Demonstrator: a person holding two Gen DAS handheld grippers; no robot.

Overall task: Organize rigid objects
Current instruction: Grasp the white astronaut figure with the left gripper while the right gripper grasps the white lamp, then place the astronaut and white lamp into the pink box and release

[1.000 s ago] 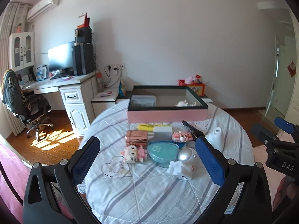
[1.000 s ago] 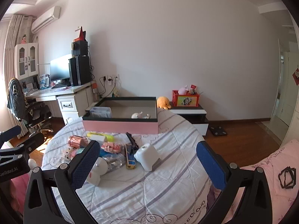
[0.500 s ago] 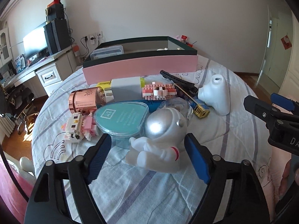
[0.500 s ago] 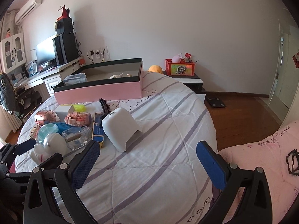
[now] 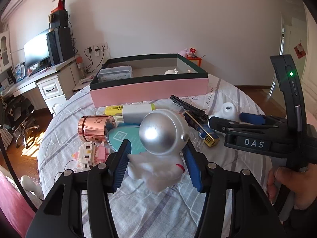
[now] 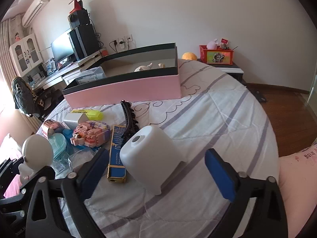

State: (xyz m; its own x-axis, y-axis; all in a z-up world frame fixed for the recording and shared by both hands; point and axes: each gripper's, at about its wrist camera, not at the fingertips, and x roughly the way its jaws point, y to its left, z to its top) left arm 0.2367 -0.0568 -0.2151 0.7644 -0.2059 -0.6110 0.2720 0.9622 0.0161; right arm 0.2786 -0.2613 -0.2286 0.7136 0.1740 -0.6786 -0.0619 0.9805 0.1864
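Rigid objects: most of them lie in a close group on the round table (image 6: 227, 107) with the striped cloth, in front of the pink box (image 5: 150, 89).
Already in box: a clear plastic case (image 5: 116, 73) at the left end and a small pale figure (image 5: 171, 72) near the right end; I cannot tell what else is inside.
Left to do: by my judgement almost all; the astronaut figure (image 5: 162, 136), white cylinder device (image 6: 150, 154), copper tin (image 5: 93, 127), teal lid (image 5: 122, 138), brick models (image 6: 91, 133), blue flat case (image 6: 116, 150) and black hair clip (image 6: 128, 115) are outside the box.
Left gripper: left gripper (image 5: 156, 162) points down at the astronaut figure; its jaws are closing, the figure stands between the blue pads, and the pads look at or very near its sides, but it rests on the cloth.
Right gripper: right gripper (image 6: 158, 164) comes low over the white cylinder device; jaws closing, device between them, the pads clearly apart from it.
Hand: a hand (image 5: 287, 184) grips the right tool's handle at the right edge of the left view.
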